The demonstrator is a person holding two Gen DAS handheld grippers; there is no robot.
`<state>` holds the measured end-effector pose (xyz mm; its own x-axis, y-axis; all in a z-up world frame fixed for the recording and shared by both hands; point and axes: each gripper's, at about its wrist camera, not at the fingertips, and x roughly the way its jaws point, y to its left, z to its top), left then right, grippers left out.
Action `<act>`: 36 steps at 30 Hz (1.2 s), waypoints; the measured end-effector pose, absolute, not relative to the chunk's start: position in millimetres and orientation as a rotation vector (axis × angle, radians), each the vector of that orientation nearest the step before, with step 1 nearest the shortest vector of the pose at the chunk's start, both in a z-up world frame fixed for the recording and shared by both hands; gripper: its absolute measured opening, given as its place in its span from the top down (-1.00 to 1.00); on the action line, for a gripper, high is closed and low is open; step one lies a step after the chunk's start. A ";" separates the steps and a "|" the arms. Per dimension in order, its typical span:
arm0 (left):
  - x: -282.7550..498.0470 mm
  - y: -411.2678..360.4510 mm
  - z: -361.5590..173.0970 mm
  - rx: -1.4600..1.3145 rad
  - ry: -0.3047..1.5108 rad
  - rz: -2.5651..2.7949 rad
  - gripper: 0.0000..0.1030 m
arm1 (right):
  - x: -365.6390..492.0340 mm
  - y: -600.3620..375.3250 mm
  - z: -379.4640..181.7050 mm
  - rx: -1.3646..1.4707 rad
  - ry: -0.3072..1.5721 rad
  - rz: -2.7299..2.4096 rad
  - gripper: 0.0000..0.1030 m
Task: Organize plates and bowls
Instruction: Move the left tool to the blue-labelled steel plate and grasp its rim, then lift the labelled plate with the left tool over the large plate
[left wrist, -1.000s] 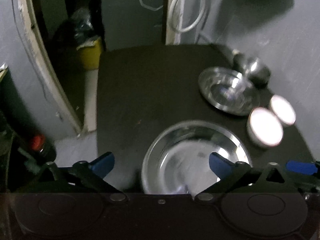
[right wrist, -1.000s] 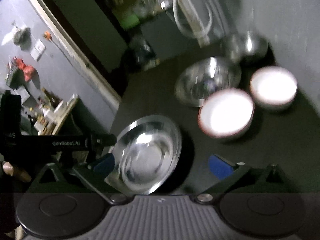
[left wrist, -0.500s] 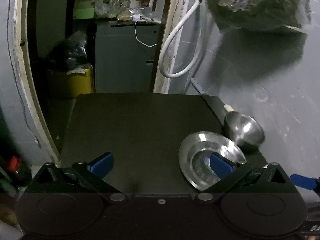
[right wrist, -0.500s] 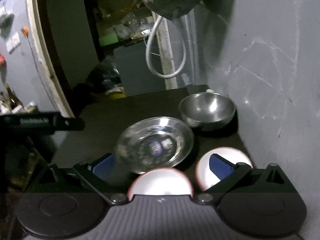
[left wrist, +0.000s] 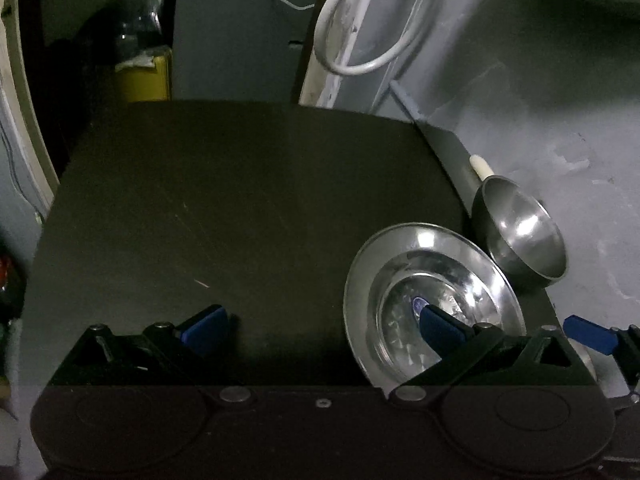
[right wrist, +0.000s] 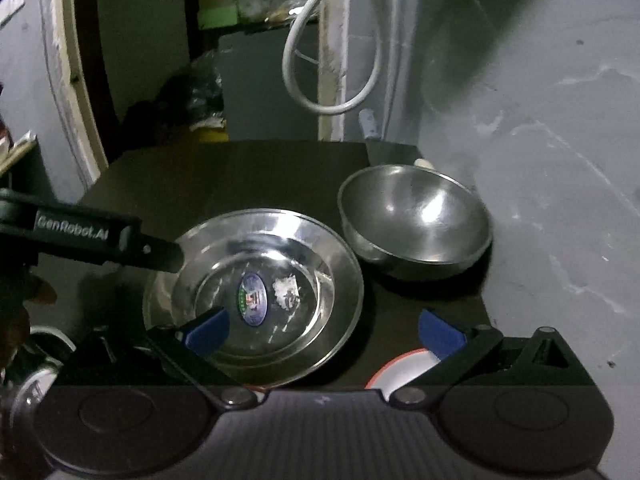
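Observation:
A steel plate (left wrist: 432, 276) with a round sticker lies on the dark table (left wrist: 240, 200) at the right; it also shows in the right wrist view (right wrist: 288, 248). A steel bowl (left wrist: 524, 228) sits beyond it against the wall, also in the right wrist view (right wrist: 416, 216). A white bowl with a red rim (right wrist: 400, 372) peeks out under my right gripper. My left gripper (left wrist: 320, 324) is open and empty, its right finger over the plate. My right gripper (right wrist: 324, 330) is open and empty, just in front of the plate.
A grey wall (right wrist: 560, 160) runs along the table's right side. A white hose (left wrist: 360, 40) hangs behind the table. A yellow bin (left wrist: 144, 76) stands beyond the far left corner. The left gripper's body (right wrist: 80, 236) reaches in at the left of the right wrist view.
Both grippers have moved forward and lower toward the steel plate and bowl. The near steel plate and the white bowls have dropped out of the left view. Both grippers stay open.

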<state>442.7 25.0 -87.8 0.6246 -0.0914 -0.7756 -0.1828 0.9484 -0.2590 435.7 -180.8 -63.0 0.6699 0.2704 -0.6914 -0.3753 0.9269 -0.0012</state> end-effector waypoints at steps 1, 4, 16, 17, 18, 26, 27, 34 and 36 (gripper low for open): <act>443.9 24.7 -90.0 -0.331 0.904 0.053 -0.98 | 438.8 -179.5 -65.5 -0.157 0.758 0.370 -1.00; 445.4 22.7 -93.8 -0.342 0.915 0.030 -0.96 | 443.8 -176.0 -71.2 -0.180 0.767 0.379 -0.99; 446.5 10.7 -94.3 -0.363 0.928 -0.045 -0.34 | 454.9 -175.9 -78.9 -0.179 0.794 0.363 -0.51; 446.5 10.3 -94.2 -0.362 0.931 -0.047 -0.20 | 455.5 -175.6 -79.3 -0.181 0.797 0.363 -0.44; 446.7 10.5 -93.8 -0.361 0.934 -0.047 -0.07 | 456.0 -175.2 -79.5 -0.184 0.799 0.364 -0.36; 446.5 12.6 -96.5 -0.357 0.948 -0.033 0.58 | 463.0 -174.1 -85.2 -0.160 0.831 0.380 0.07; 445.9 14.5 -96.7 -0.366 0.946 -0.032 0.59 | 463.7 -174.1 -84.6 -0.161 0.830 0.373 0.16; 435.8 19.7 -89.0 -0.372 0.924 -0.013 0.60 | 461.7 -178.6 -76.7 -0.100 0.809 0.392 0.37; 429.7 21.5 -82.7 -0.367 0.904 -0.009 0.60 | 459.3 -179.0 -70.5 -0.081 0.795 0.399 0.39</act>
